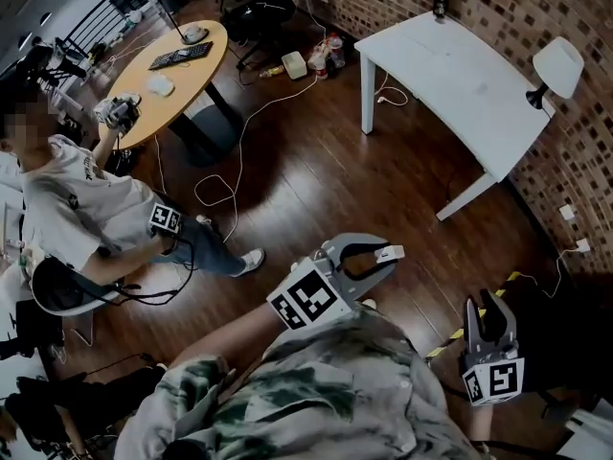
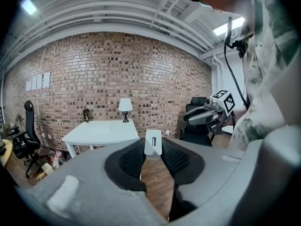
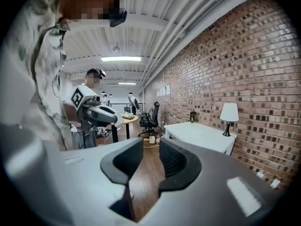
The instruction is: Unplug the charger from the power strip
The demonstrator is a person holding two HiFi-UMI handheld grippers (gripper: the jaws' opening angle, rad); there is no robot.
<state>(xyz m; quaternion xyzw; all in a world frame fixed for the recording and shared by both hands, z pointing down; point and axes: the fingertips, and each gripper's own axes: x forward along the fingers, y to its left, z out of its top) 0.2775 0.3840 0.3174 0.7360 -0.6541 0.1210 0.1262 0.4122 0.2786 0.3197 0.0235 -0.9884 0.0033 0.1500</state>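
A small white charger block (image 2: 153,143) sits upright between the tips of my left gripper (image 2: 154,157), which is shut on it. In the head view that left gripper (image 1: 375,261) hangs in the air over the wooden floor, with the white charger (image 1: 390,252) at its tip. My right gripper (image 1: 488,309) is lower right, above the floor near a yellow-black tape strip. The right gripper view shows my right gripper (image 3: 150,160) open, with only floor between its ribbed pads. No power strip shows in any view.
A white table (image 1: 460,75) with a lamp (image 1: 557,67) stands against the brick wall. A wall socket with a cable (image 1: 580,245) is at the right. An oval wooden table (image 1: 172,70) and a seated person (image 1: 86,209) are to the left. Cables trail across the floor (image 1: 230,185).
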